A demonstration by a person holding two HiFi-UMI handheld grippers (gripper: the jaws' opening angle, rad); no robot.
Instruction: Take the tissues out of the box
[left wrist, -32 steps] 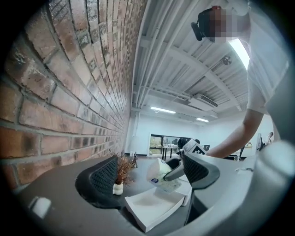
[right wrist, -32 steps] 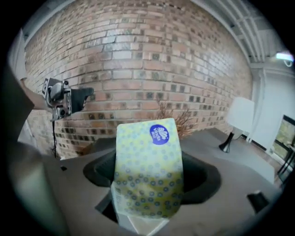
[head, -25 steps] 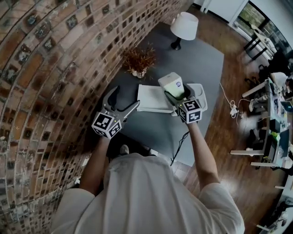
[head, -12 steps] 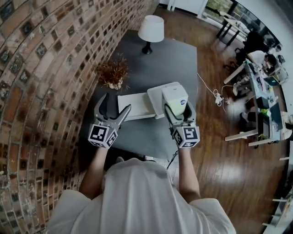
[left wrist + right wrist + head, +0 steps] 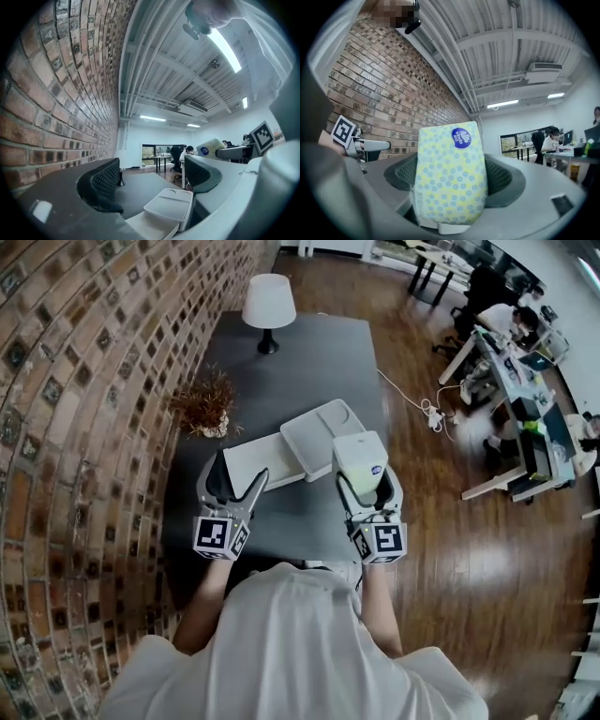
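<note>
Looking steeply down over a person's shoulders, both arms reach forward above a dark grey tabletop beside a red brick wall. The right gripper pinches a soft plastic tissue pack printed with pale yellow and blue dots. Its jaws have just been easing wider, yet both mesh pads press the pack's sides and the pack is clear of the table. A round dark blue sticker near the pack's upper end carries white lettering that looks like "Vinda"; the smaller print is too small to read. The pack stands on end, long axis up and down, with the stickered face turned back toward the person. It is held over the table's near right edge, just beside a white rectangular plastic tray. The left gripper has its jaws spread with nothing between them, near a second flat white tray. Each gripper's cube shows black-and-white square markers. Farther along the table stand a bunch of dried brown twigs and a white-shaded lamp.
</note>
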